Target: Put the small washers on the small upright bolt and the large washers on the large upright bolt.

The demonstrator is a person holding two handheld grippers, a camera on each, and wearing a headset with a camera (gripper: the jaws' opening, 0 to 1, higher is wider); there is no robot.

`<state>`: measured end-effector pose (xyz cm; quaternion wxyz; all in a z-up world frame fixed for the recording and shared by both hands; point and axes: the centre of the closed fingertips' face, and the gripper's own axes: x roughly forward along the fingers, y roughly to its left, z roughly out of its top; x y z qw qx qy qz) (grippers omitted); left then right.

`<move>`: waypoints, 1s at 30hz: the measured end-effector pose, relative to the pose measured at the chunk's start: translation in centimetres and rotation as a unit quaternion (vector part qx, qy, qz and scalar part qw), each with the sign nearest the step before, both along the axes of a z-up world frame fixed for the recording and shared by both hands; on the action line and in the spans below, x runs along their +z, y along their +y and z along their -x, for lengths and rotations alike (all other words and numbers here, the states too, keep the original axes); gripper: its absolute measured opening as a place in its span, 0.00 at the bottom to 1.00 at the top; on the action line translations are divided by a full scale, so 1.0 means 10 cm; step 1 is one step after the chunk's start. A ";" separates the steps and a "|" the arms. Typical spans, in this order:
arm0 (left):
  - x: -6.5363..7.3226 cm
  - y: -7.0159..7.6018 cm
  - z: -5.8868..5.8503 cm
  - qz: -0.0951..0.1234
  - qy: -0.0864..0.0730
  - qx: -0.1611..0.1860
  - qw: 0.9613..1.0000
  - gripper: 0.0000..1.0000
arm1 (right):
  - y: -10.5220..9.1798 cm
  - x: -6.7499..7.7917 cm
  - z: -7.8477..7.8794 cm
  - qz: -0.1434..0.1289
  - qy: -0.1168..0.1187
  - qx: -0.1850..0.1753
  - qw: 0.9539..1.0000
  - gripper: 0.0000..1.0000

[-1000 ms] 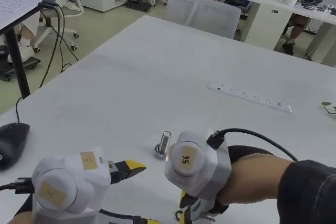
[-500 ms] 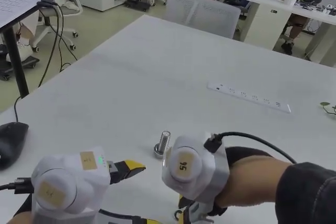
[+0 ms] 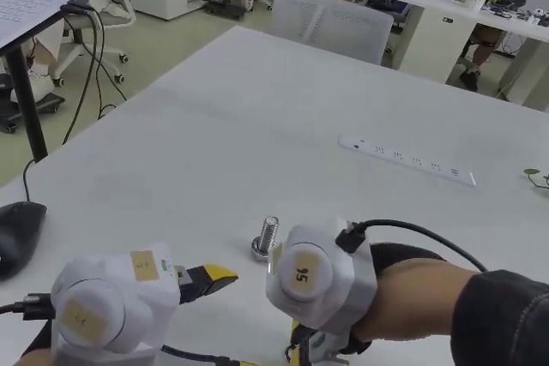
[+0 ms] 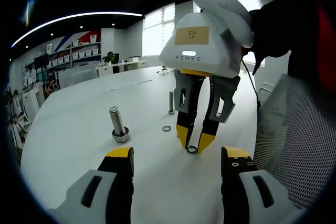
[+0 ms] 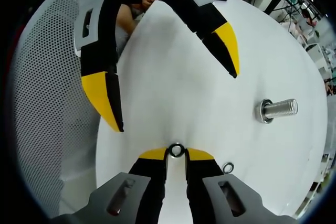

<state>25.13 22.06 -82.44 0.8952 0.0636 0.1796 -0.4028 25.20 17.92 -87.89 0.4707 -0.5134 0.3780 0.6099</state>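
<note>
Right gripper view: the washer is pinched by its rim between the yellow tips of the right gripper, jaws clenched on it edge-on, which leaves the hole free to pass over a bolt; left gripper view places this washer low over the table, in front of both bolts, and whether it touches the surface or hangs just above it cannot be told; its size class is a judgement only, probably small, since it looks similar to the loose washer lying flat near the foot of the small bolt; the small bolt and the large bolt stand upright on their heads, apart from each other, shafts pointing up to take washers from above; the left gripper is released, jaws spread wide and grasping nothing, aimed toward the right gripper, probably on standby; the ring at the foot of the large bolt may be its head or stacked washers, too small to tell; head view: the body of the right gripper covers its own jaw tips and the bottom edge cuts them off.
</note>
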 end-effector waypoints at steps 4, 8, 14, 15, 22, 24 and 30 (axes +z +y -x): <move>0.00 0.00 0.00 -0.001 0.000 0.000 1.000 0.67 | 0.00 0.01 0.00 -0.001 -0.001 0.001 1.000 0.14; 0.01 0.00 0.00 -0.001 0.000 0.000 1.000 0.67 | 0.00 0.01 -0.01 -0.002 -0.001 0.001 1.000 0.14; 0.02 0.00 -0.01 -0.001 -0.001 0.001 1.000 0.67 | 0.00 0.02 -0.01 -0.002 -0.001 -0.001 1.000 0.14; 0.02 0.01 -0.01 -0.001 -0.001 0.001 1.000 0.67 | 0.00 0.02 -0.01 -0.001 -0.001 -0.002 1.000 0.14; 0.02 0.01 -0.01 -0.001 -0.001 0.002 1.000 0.66 | -0.02 0.02 -0.04 0.002 -0.003 -0.004 1.000 0.14; 0.02 0.01 -0.02 -0.001 -0.001 0.003 1.000 0.66 | -0.02 0.03 -0.05 0.002 -0.003 -0.006 1.000 0.14; 0.01 0.00 -0.02 -0.001 -0.001 0.002 1.000 0.66 | -0.05 0.01 -0.04 0.004 0.000 -0.008 1.000 0.14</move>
